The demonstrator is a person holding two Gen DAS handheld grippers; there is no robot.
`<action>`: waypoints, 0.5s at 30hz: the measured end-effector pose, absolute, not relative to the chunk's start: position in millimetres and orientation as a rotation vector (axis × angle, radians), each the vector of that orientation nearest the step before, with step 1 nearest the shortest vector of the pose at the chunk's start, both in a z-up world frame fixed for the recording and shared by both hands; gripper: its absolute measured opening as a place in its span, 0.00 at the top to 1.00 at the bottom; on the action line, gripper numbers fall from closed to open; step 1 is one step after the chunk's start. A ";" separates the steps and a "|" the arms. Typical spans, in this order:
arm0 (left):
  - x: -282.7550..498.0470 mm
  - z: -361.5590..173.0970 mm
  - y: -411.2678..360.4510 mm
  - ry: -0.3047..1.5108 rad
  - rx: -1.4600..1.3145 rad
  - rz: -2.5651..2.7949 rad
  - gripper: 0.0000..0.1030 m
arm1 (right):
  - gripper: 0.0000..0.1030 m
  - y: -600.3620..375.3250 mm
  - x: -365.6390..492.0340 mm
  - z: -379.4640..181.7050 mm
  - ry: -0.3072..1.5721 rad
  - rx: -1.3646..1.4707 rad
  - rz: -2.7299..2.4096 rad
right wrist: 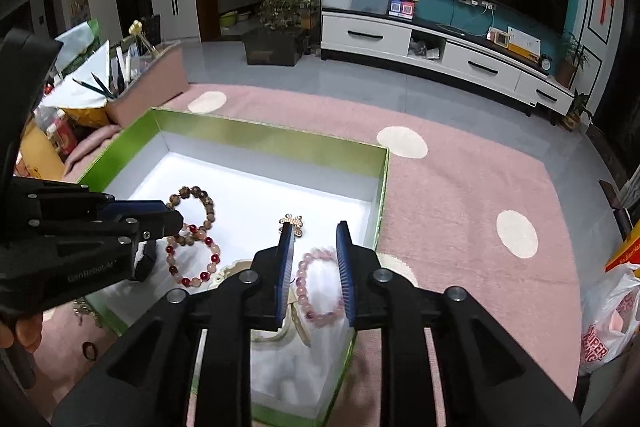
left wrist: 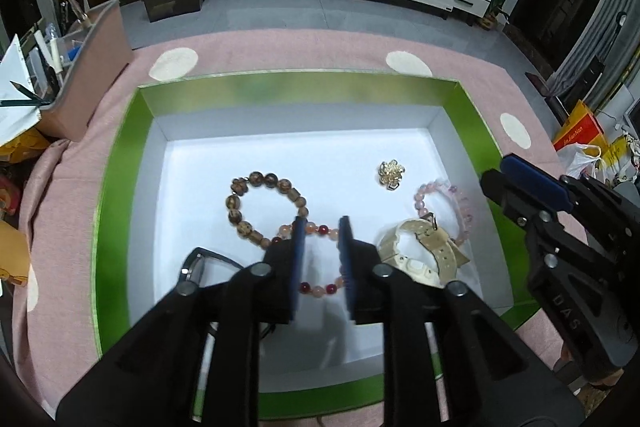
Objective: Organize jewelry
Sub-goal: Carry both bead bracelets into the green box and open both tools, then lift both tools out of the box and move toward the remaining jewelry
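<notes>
Both tools part-spread over the green box [left wrist: 120,163] — left tool [left wrist: 322,227] straddles red-and-peach bracelet [left wrist: 320,259], right tool [right wrist: 314,233] the pink bracelet [right wrist: 320,283].

Green box [left wrist: 116,187], white-dotted pink rug [left wrist: 280,53], red-and-peach bracelet [left wrist: 320,229]

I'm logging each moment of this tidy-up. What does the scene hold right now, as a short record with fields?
container: green box with white floor, on a pink cloth
brown bracelet: left in the box
red-and-peach bracelet: middle, below the left hand-held gripper
gold brooch: toward the far wall
pink bracelet: right side, below the right hand-held gripper
cream watch: near right
grippers: both open, holding nothing
</notes>
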State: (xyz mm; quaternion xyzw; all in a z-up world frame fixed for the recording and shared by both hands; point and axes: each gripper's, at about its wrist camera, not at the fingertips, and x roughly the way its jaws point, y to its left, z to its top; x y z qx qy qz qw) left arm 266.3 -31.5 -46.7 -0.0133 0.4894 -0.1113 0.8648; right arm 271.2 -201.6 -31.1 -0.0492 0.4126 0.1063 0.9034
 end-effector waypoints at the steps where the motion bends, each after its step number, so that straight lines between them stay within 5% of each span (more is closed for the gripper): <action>1: 265.0 -43.7 -30.5 1.019 -0.029 -0.234 0.69 | 0.73 -202.7 268.3 -28.7 0.847 -0.097 0.223; 9: 238.4 -17.3 -12.8 0.957 0.005 -0.199 0.31 | 0.60 -211.2 228.2 -6.1 0.794 -0.078 0.242; 15: 203.5 -1.7 15.7 0.922 0.011 -0.158 0.17 | 0.57 -219.3 191.4 5.3 0.780 -0.058 0.259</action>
